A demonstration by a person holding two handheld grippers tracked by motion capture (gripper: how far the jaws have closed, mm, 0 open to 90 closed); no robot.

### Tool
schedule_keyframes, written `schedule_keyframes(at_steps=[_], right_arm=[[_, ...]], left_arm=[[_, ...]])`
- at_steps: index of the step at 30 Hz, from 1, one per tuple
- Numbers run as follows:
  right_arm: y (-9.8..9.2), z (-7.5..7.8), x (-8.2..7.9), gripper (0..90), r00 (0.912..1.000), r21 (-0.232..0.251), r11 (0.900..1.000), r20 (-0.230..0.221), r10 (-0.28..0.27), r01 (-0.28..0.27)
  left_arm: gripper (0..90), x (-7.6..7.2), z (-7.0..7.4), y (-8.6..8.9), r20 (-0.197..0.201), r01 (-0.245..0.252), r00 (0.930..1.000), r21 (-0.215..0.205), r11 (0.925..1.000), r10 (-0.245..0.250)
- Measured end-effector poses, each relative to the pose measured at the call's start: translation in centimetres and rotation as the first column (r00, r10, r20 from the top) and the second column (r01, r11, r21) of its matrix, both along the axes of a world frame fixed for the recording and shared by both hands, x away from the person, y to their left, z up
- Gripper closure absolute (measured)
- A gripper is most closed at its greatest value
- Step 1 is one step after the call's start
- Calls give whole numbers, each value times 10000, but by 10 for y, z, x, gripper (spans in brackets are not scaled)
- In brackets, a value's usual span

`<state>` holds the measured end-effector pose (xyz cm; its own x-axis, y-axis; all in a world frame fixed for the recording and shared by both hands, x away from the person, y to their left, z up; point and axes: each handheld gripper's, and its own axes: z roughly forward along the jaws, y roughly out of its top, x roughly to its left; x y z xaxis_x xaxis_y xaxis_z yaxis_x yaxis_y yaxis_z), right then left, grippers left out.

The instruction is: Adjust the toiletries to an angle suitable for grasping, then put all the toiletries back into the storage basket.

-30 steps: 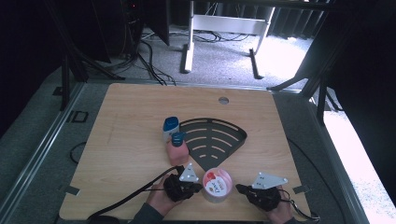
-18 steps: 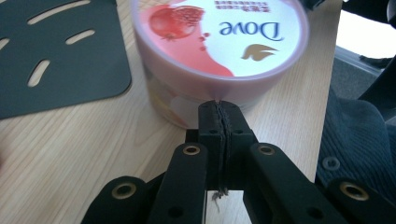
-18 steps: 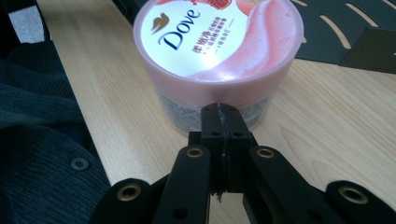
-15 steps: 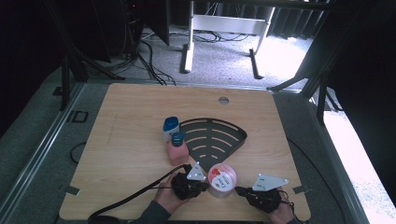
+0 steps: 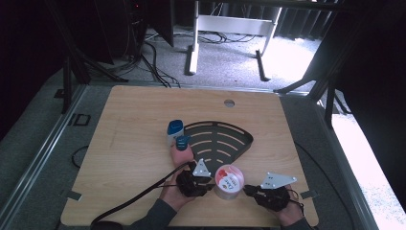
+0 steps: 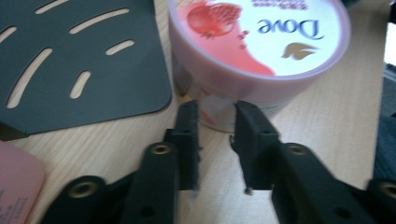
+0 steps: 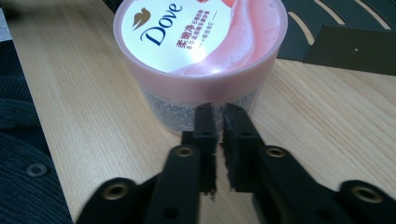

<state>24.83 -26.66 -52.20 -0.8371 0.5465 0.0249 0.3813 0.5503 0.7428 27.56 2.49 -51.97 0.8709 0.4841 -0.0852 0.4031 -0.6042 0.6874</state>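
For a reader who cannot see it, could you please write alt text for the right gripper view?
A round Dove jar with a pink-and-white lid stands on the wooden table, just beyond the right gripper, whose two black jaws stand slightly apart with their tips at its clear side wall. A black slotted tray lies behind it.

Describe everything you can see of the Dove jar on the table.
The Dove jar is a short round tub with a pink lid printed in red and white and a clear, frosted-looking wall. It stands upright, lid on, on the wooden table beside the dark slotted tray, between both grippers' narrowly parted fingers at its wall.
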Motion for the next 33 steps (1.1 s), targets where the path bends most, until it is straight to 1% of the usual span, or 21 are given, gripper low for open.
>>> schedule_keyframes(at_steps=[1, 2, 3, 4, 5, 6, 7, 8, 9, 10, 11, 12, 13, 16, 19, 23, 26, 28, 30, 31, 33], right_arm=[[0, 0, 0, 770, 10000, 26, 10000, -28, 42, -42], [0, 0, 0, 770, 10000, 26, 10000, -28, 42, -42], [-1, -1, -1, 730, 9998, 83, 9998, -71, 158, -157], [-2, -1, -1, 694, 9998, 73, 9998, -65, 190, -189], [-2, -1, -1, 694, 9998, 73, 9998, -65, 190, -189], [-3, -2, 0, 630, 9996, 91, 9996, -113, 256, -255], [-3, -3, 1, 592, 9995, 74, 9995, -112, 296, -295], [-3, -3, 1, 559, 9996, 16, 9996, -77, 278, -278], [-3, -3, 1, 559, 9996, 16, 9996, -77, 278, -278], [-4, -5, 1, 508, 9990, 26, 9991, -131, 417, -417], [-4, -6, 2, 476, 9990, 15, 9990, -88, 438, -438], [-4, -7, 3, 449, 9990, 0, 9990, -108, 438, -438], [-4, -8, 4, 436, 9989, -25, 9990, -98, 450, -450], [-2, -9, 6, 427, 9980, -13, 9981, -144, 619, -620], [0, -10, 8, 422, 9966, 40, 9968, -167, 803, -803], [4, -10, 9, 379, 9972, 55, 9973, -137, 735, -734], [5, -10, 10, 342, 9960, 178, 9959, -86, 888, -887], [6, -11, 11, 305, 9963, 184, 9961, 2, 864, -863], [6, -11, 12, 305, 9967, 181, 9965, 9, 816, -816], [6, -11, 13, 306, 9966, 166, 9965, 16, 823, -823], [7, -12, 14, 306, 9956, 201, 9954, 44, 939, -939]], left_arm=[[674, 2, -2, 0, -16, -15, 10000, 81, 10000, 15], [612, 2, -2, 0, -16, -15, 10000, 81, 10000, 15], [612, 3, -3, 0, -19, -32, 10000, 117, 9999, 32], [589, 4, -4, 0, -99, 32, 9999, 90, 10000, -31], [578, 4, -4, 0, -99, 32, 9999, 90, 10000, -31], [550, 5, -6, 0, -97, 145, 9998, 59, 9999, -145], [535, 5, -6, 0, -97, 145, 9998, 59, 9999, -145], [513, 6, -6, 0, -124, 235, 9996, 54, 9997, -234], [513, 6, -7, 0, -162, 290, 9995, 49, 9996, -289], [472, 6, -7, 0, -163, 333, 9993, 8, 9994, -333], [452, 6, -8, -1, -20, 481, 9988, -83, 9988, -481], [434, 6, -8, -1, -13, 529, 9986, -116, 9985, -529], [411, 6, -9, -1, -33, 563, 9984, -228, 9982, -564], [361, 7, -10, -1, 3, 641, 9979, -395, 9972, -642], [340, 7, -12, -2, 14, 821, 9966, -558, 9951, -821], [333, 7, -14, -2, -27, 1112, 9937, -923, 9895, -1120], [325, 8, -14, -2, 117, 1147, 9934, -915, 9892, -1141], [323, 8, -15, -2, 233, 1229, 9923, -903, 9883, -1213], [320, 8, -15, -2, 273, 1274, 9917, -920, 9876, -1254], [311, 9, -15, -2, 409, 1378, 9901, -922, 9862, -1346], [308, 8, -17, -3, 446, 1451, 9889, -962, 9847, -1414]])
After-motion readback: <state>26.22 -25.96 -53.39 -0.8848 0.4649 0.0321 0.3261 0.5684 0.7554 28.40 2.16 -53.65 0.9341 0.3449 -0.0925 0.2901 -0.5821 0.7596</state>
